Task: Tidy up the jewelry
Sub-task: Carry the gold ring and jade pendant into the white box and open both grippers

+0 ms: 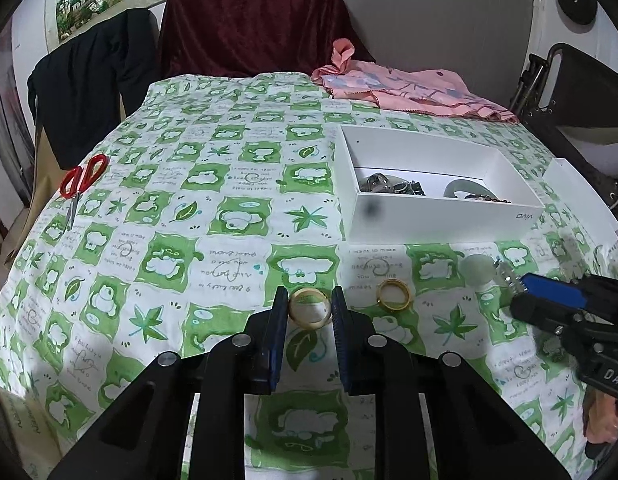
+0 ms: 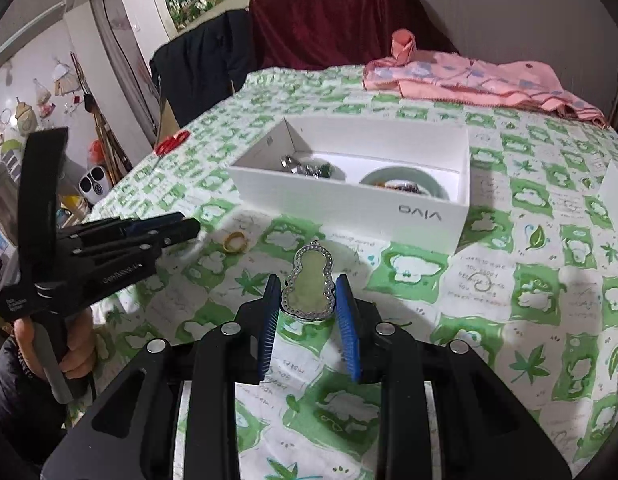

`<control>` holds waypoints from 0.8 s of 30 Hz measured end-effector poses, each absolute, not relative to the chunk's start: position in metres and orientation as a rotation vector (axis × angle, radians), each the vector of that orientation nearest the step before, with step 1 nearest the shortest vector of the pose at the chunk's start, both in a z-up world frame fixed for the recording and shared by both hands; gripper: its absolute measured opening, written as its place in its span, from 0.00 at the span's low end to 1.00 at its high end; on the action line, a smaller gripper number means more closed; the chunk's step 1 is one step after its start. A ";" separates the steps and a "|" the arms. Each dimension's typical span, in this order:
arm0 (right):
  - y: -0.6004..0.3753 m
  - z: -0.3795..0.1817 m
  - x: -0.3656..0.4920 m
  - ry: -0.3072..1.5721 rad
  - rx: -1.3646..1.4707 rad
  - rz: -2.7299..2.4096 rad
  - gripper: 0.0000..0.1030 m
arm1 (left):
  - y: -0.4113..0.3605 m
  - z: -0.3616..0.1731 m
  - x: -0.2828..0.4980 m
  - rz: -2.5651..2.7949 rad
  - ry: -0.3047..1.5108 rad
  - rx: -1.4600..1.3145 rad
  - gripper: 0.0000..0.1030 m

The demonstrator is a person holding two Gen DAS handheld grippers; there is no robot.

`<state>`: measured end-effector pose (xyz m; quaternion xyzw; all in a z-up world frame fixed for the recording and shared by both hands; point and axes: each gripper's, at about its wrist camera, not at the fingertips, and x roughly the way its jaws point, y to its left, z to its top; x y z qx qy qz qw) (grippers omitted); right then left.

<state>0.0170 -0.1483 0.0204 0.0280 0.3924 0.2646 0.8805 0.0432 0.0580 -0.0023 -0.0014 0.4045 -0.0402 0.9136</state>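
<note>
My left gripper has its jaws on either side of a gold ring lying on the green-and-white cloth; the pads sit at the ring's edges. A second gold ring lies just to its right and shows in the right wrist view. My right gripper has its jaws close around a pale jade gourd pendant with a studded silver rim. The right gripper also shows in the left wrist view, beside a pale round piece. A white open box holds several jewelry pieces and a jade bangle.
Red-handled scissors lie at the table's left edge. A pink cloth lies at the far right. A white box lid stands right of the box. A dark red draped chair stands behind the table.
</note>
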 end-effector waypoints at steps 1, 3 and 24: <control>-0.150 0.023 0.015 0.807 0.063 0.550 0.26 | 0.058 -0.001 0.043 -0.082 0.831 -0.003 0.21; -0.154 0.029 0.012 0.787 0.071 0.548 0.26 | 0.057 0.002 0.041 -0.087 0.828 -0.011 0.21; -0.179 0.073 0.090 0.701 0.126 0.449 0.26 | -0.004 0.067 0.116 -0.194 0.743 -0.045 0.21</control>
